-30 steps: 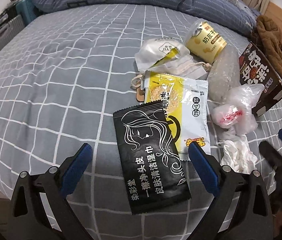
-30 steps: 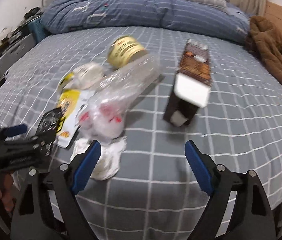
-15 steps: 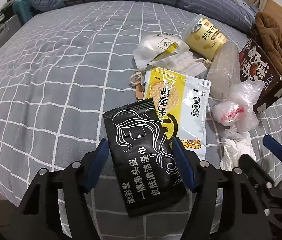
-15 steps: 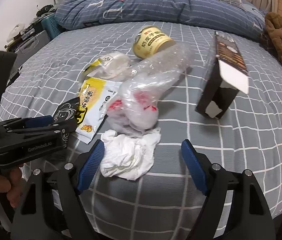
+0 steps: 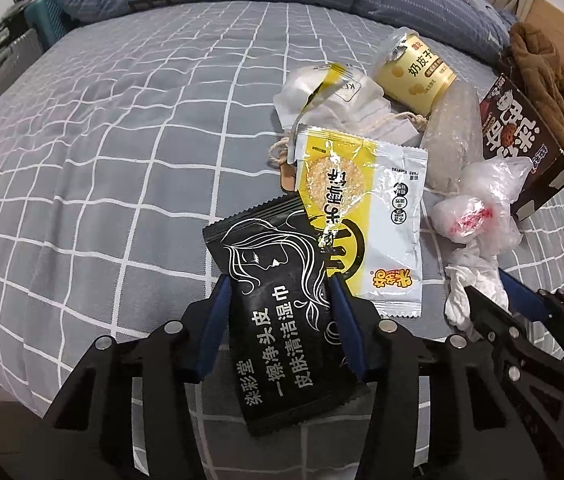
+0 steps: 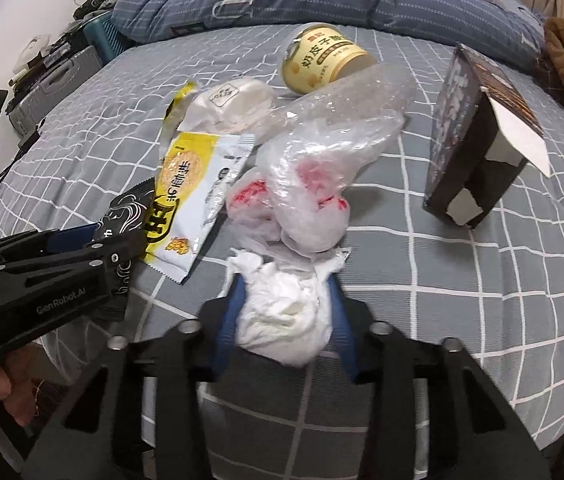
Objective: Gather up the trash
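While its jaws are closing, the left tool [image 5: 280, 312] has the black wet-wipe packet [image 5: 282, 320] between its blue pads, which press against the packet's edges; the packet lies flat on the grey checked bed [image 5: 122, 160], partly over a yellow-and-white snack wrapper [image 5: 361, 216]. Closing too, the right tool [image 6: 286, 312] squeezes a crumpled white tissue [image 6: 282, 320] on the bed, just in front of a clear plastic bag [image 6: 313, 184].
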`<move>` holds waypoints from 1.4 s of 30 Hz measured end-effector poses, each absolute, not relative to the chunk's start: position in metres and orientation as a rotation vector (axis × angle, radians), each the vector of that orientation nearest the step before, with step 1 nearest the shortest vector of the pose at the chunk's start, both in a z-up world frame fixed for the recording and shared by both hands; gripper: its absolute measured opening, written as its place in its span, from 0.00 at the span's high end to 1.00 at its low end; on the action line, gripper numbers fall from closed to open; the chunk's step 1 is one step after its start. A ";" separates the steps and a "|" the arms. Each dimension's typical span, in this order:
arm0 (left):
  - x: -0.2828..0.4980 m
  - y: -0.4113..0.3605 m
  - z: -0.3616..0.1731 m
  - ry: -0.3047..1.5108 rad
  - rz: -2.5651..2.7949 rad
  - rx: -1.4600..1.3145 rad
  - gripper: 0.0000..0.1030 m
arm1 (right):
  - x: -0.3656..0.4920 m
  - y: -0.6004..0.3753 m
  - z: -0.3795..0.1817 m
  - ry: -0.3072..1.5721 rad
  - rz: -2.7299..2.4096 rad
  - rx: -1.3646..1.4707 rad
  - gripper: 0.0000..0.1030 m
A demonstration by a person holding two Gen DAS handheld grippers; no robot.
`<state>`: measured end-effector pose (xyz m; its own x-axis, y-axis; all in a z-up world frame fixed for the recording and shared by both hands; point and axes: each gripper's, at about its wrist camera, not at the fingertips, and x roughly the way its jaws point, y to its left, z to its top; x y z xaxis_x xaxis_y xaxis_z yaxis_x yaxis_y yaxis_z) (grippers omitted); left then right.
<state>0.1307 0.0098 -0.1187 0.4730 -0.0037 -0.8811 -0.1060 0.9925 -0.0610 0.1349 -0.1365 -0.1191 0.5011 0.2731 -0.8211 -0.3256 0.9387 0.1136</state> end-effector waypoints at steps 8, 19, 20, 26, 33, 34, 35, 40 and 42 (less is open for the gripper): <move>0.125 0.011 -0.115 1.069 0.053 -0.117 0.53 | 0.133 -0.136 -0.115 0.979 0.363 -0.047 0.80; 0.119 0.008 -0.107 1.053 0.045 -0.113 0.53 | 0.128 -0.141 -0.107 0.977 0.342 -0.039 0.84; 0.118 0.008 -0.106 1.051 0.044 -0.112 0.53 | 0.127 -0.142 -0.106 0.976 0.339 -0.038 0.84; 0.112 0.008 -0.097 1.038 0.047 -0.111 0.53 | 0.122 -0.147 -0.100 0.968 0.327 -0.033 0.85; 0.104 0.007 -0.087 1.025 0.046 -0.111 0.53 | 0.115 -0.151 -0.089 0.953 0.316 -0.027 0.85; 0.102 0.007 -0.086 1.023 0.045 -0.111 0.53 | 0.113 -0.152 -0.087 0.949 0.315 -0.027 0.85; 0.101 0.006 -0.084 1.021 0.044 -0.111 0.53 | 0.112 -0.152 -0.085 0.946 0.314 -0.027 0.85; 0.093 0.004 -0.075 1.006 0.041 -0.106 0.53 | 0.104 -0.155 -0.076 0.932 0.309 -0.025 0.85; 0.089 0.003 -0.072 1.003 0.041 -0.106 0.53 | 0.101 -0.155 -0.073 0.927 0.308 -0.025 0.85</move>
